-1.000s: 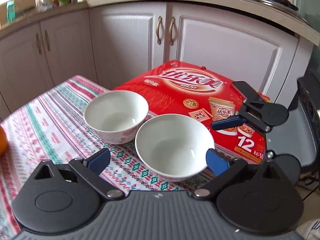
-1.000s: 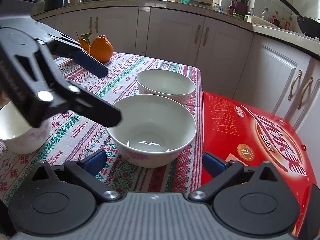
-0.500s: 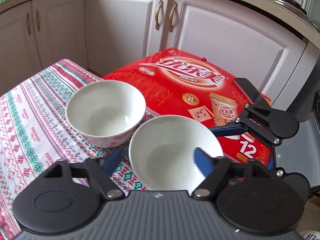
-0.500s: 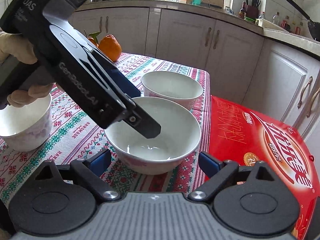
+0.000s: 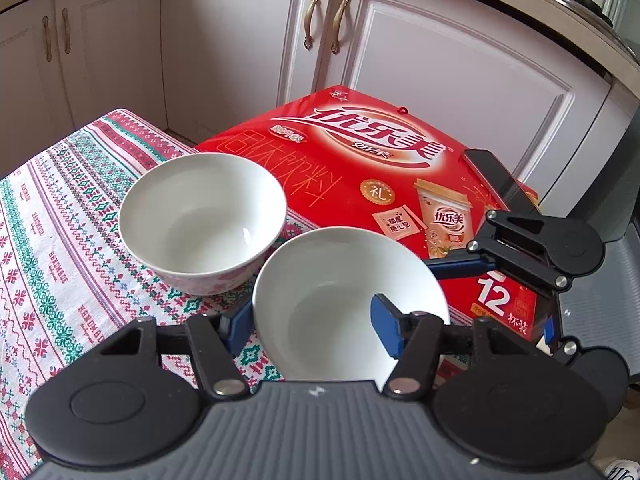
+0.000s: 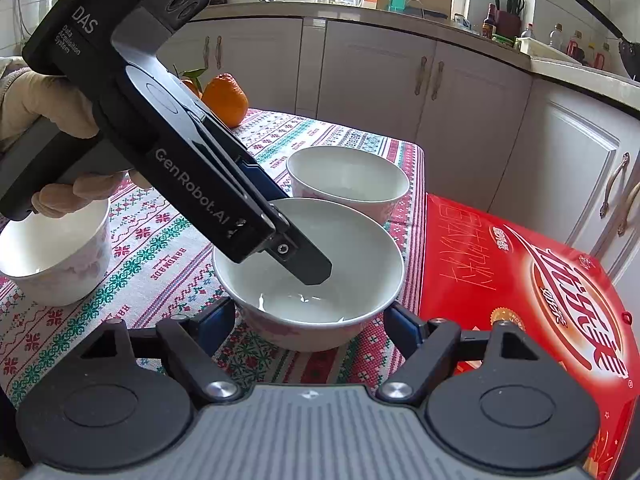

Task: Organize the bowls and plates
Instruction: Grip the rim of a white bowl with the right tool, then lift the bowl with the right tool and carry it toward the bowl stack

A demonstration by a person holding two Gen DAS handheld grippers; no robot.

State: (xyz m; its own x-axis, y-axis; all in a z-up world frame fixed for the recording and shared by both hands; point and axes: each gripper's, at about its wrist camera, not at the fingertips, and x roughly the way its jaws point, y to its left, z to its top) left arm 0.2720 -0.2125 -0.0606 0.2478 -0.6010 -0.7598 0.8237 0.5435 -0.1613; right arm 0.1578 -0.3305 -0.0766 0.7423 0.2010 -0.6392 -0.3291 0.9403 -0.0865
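Near bowl point(image 5: 348, 304) sits lower centre of frame on the worktop point(image 5: 60, 240). Left gripper point(image 5: 312, 326) fingers pinch its rim wall, one inside, one outside. Right gripper point(image 6: 310, 320) has been closing, fingers flanking the bowl; contact unclear. Lift level, then nest into far bowl point(image 5: 202, 220).

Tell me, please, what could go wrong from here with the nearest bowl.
The left gripper pinches only one wall of the near bowl; lifted so, it may tilt or slip.
The right gripper, whose jaws have just been closing around that bowl, could nudge it into the far bowl.
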